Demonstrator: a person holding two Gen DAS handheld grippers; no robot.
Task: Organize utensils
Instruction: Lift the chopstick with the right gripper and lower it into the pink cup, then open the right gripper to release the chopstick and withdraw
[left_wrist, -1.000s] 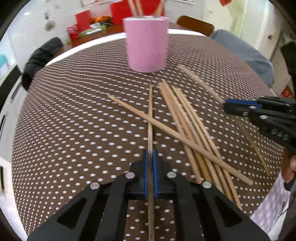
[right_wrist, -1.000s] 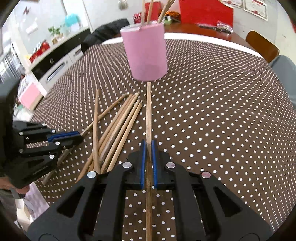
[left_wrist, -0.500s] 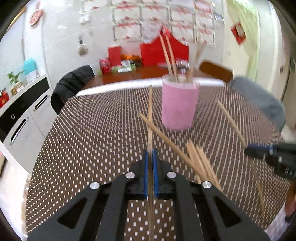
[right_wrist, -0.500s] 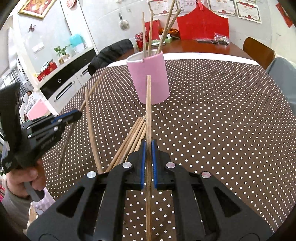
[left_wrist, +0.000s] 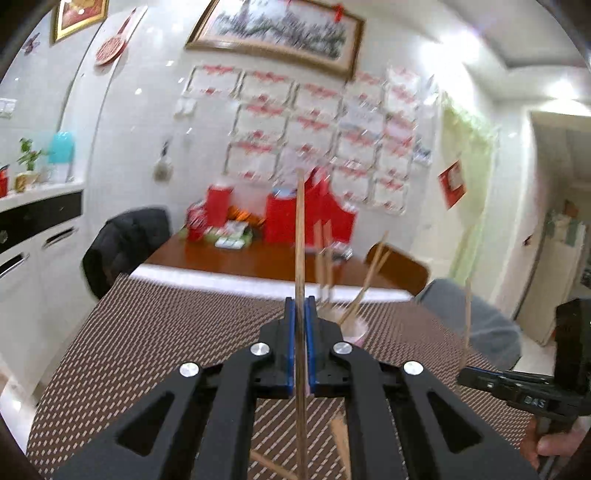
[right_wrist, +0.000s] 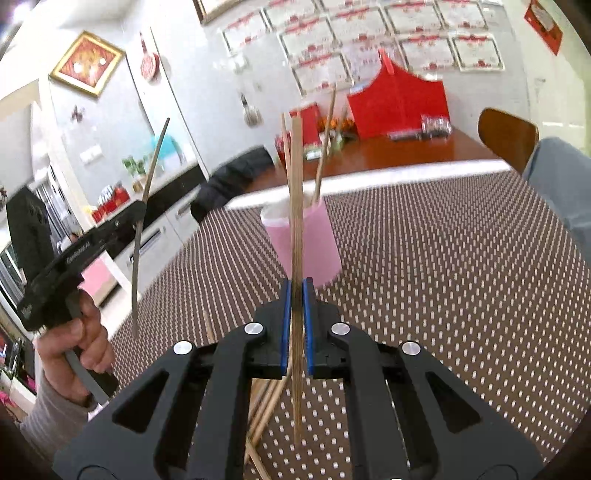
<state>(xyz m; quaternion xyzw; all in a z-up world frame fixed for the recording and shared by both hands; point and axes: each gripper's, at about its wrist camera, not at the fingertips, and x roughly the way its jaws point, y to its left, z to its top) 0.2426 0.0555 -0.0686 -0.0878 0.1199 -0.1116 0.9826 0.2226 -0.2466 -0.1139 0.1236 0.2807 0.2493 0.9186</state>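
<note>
Left gripper (left_wrist: 300, 314) pinched on a chopstick (left_wrist: 300, 236), blue pads pressed against its sides, stick raised clear of the table (left_wrist: 147, 332) and pointing up past the far wall. From the right wrist view, same gripper (right_wrist: 138, 212) at far left, gripped by a hand (right_wrist: 74, 347), its stick (right_wrist: 142, 221) nearly upright in the air.

Right gripper (right_wrist: 296, 295) clamped on another chopstick (right_wrist: 296, 184), also lifted, its tip level with the sticks already in the pink cup (right_wrist: 306, 243). From the left wrist view, that gripper (left_wrist: 465, 378) low at the right edge, its stick (left_wrist: 467, 314) standing up thin and blurred.

Cup upright on the dotted brown cloth, just beyond the right gripper's tips, several sticks leaning inside; in the left view only its rim (left_wrist: 354, 326) showing behind the right finger.

Loose chopsticks (right_wrist: 267, 402) lying on the cloth beneath the right gripper, bunched, partly hidden by its frame. A few ends (left_wrist: 341, 439) visible under the left gripper too.
</note>
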